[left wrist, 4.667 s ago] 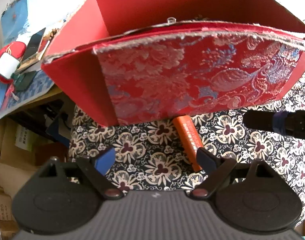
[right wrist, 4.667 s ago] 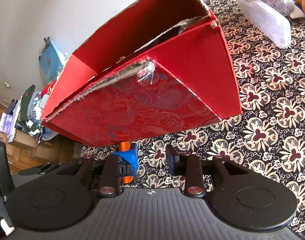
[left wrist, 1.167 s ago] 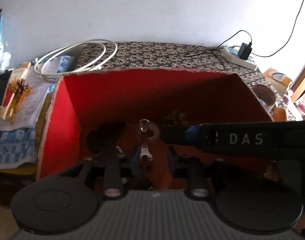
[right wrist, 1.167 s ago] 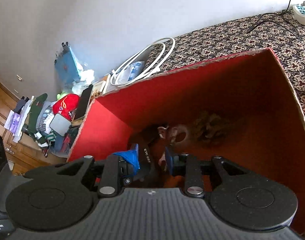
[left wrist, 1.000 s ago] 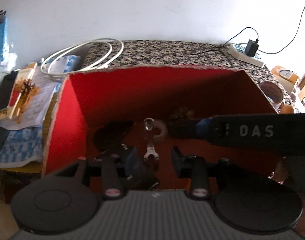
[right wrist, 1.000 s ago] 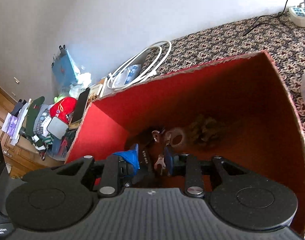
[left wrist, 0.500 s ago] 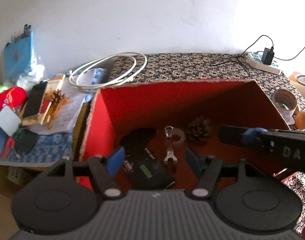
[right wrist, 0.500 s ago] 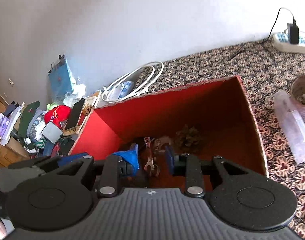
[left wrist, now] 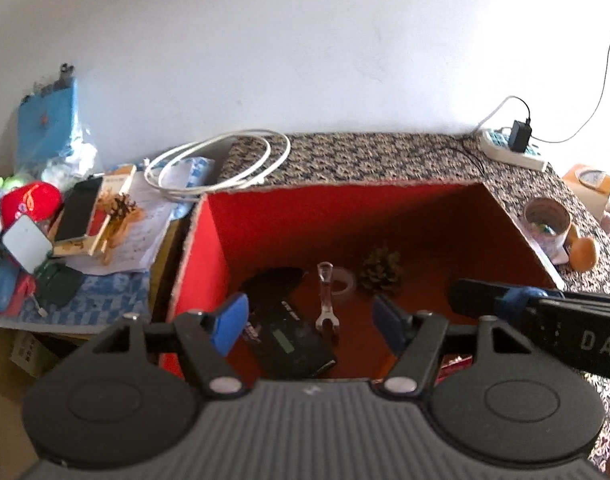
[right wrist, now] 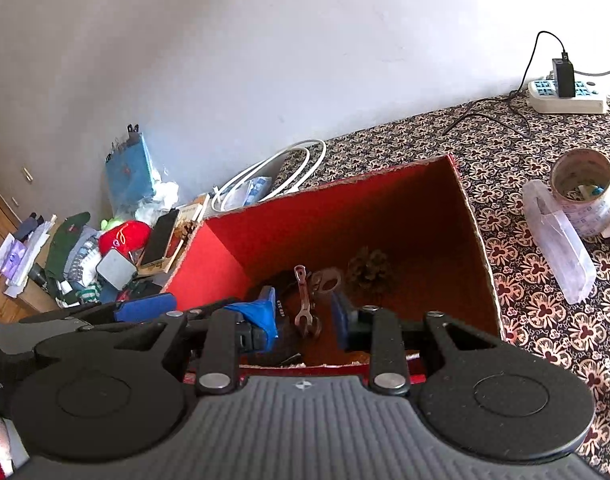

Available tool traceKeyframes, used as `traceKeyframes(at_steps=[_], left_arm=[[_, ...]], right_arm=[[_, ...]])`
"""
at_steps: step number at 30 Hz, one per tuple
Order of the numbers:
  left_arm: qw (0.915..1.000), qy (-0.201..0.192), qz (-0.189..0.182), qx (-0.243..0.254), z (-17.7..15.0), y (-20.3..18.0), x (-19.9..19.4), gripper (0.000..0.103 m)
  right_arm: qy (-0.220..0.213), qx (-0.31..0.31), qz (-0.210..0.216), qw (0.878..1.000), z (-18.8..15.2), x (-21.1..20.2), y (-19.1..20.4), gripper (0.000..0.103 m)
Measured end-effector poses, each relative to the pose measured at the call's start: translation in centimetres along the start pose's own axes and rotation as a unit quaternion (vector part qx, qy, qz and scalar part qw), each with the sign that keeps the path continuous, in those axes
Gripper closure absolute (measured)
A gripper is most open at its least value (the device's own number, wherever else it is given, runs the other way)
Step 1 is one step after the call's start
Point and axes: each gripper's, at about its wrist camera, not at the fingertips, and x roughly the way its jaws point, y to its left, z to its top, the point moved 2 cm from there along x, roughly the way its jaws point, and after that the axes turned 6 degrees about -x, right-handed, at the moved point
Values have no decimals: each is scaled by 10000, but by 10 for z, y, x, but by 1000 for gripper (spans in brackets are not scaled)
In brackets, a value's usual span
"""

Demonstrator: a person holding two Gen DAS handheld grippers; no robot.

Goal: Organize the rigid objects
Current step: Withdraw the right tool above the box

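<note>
The left gripper [left wrist: 309,318] was hanging over the near edge of the red box [left wrist: 197,280] with its blue pads spread wide and nothing between them. The right gripper [right wrist: 303,316] was right alongside it, jaws only a narrow gap apart, and empty too as far as I could see: the stuff showing between its fingers was lying down on the box floor, not pinched.

Inside the box, from left to right: a black gadget with a small green display [left wrist: 285,336] lay toward the near left, a little metal wrench [left wrist: 327,300] lay just right of it with its open end pointing near, a roll of clear tape [left wrist: 341,280] sat at the wrench's far end, and a pine cone [left wrist: 379,272] sat just right of the tape, toward the far wall.

The box stood on a flower-patterned tablecloth [right wrist: 545,292]. Off to its right there was a big tape roll with bits inside [right wrist: 581,192] and a clear plastic bag [right wrist: 561,248] in front of it. Far right by the wall, a power strip with a black charger [right wrist: 565,88]. Far left of the box, a coiled white cable [left wrist: 221,164], then a pile of clutter with a red cap [left wrist: 29,204] and a phone [left wrist: 79,208].
</note>
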Motion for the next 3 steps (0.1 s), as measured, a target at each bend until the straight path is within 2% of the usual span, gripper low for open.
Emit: traceKeyframes(at_steps=[3], left_arm=[[9999,-23,87,51,-2,-2,-3,32]], right_arm=[[-101,51,-2,9999,-1,-6,0,90]])
